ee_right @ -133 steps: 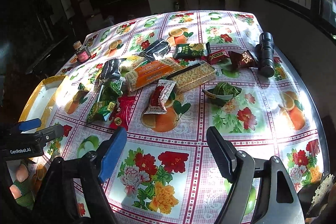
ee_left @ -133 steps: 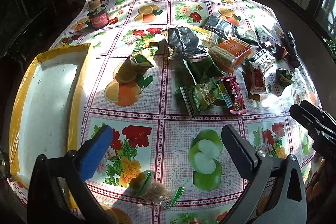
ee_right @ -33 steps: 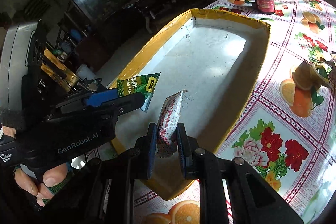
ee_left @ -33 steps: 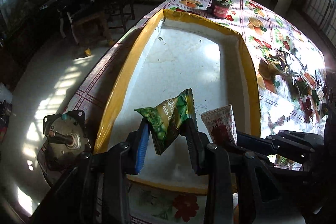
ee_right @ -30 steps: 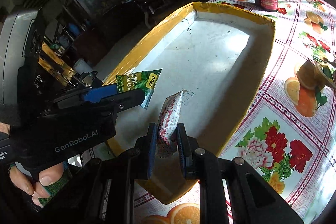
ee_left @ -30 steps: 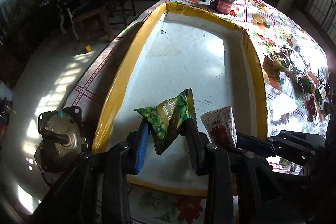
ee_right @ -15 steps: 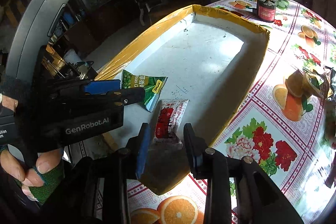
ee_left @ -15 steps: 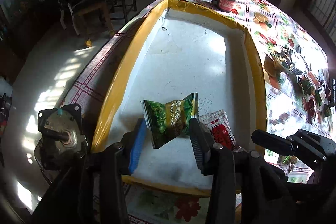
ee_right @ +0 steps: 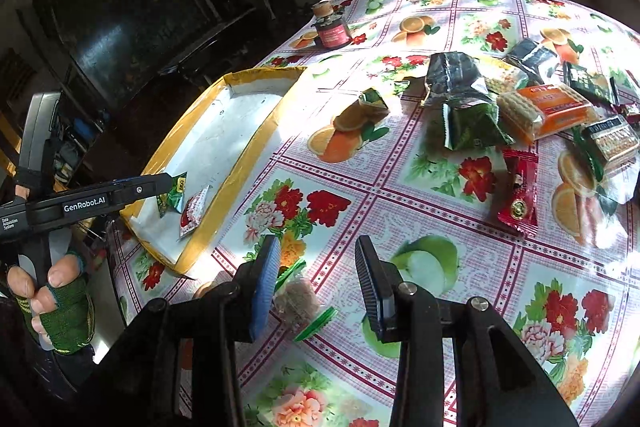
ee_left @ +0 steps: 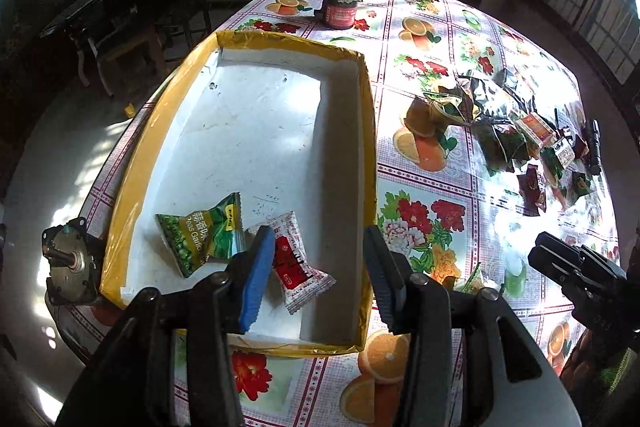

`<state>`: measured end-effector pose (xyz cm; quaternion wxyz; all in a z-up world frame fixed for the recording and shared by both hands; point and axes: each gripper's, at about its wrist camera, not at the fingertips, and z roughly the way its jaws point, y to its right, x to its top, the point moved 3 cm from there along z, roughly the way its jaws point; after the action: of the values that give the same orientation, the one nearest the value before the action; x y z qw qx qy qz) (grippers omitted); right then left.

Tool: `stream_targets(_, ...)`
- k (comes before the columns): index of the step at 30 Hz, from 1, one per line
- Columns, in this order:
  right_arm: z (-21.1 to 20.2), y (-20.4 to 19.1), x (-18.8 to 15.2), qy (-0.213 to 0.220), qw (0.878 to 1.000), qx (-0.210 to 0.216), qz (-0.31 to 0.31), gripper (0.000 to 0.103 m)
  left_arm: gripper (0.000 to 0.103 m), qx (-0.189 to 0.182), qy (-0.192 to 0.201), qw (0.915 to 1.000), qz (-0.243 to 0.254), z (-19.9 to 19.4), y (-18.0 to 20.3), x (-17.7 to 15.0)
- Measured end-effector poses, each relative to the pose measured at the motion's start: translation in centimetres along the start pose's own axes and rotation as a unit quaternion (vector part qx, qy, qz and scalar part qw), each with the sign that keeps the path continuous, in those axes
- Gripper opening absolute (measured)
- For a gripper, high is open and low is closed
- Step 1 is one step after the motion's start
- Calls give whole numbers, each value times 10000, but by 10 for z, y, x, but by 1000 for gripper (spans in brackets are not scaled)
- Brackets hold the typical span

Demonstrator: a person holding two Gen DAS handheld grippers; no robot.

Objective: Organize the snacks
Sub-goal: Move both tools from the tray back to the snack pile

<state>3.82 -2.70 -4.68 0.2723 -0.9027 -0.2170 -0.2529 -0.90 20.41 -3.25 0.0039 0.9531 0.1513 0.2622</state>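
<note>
1. While its jaws are opening with nothing between them, the left gripper (ee_left: 320, 267) hangs over the near end of the shallow white tray (ee_left: 368, 131), which has a yellow taped rim.
2. A crinkly green pea packet (ee_left: 200, 235) lies flat just left of its blue finger; a white-and-red sachet (ee_left: 296, 263) lies below the fingers, touching that packet.
3. The right gripper (ee_right: 316, 275) is also opening and empty, above the glossy flowered tablecloth (ee_right: 440, 227).
4. A clear cracker packet (ee_right: 298, 301) lies beneath its fingers.
5. Foil snack packets (ee_right: 520, 115) are heaped well beyond the fingertips.
</note>
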Motion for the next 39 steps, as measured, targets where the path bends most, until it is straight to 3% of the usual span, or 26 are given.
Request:
stream_targets(10, -20, 47, -15, 194, 9982, -243, 505, 43, 53, -241, -189, 9983, 496, 8, 64, -7)
stream_targets(23, -27, 69, -20, 291, 9964, -331, 719, 49, 65, -322, -323, 9974, 554, 18, 92, 4)
stream_targets(32, -23, 77, -10, 330, 9954, -511, 735, 54, 71, -306, -435, 9980, 328, 48, 111, 37)
stream_targets(39, -3, 80, 20, 295, 9927, -1048, 520, 55, 73, 74, -411, 9989, 212, 80, 122, 77)
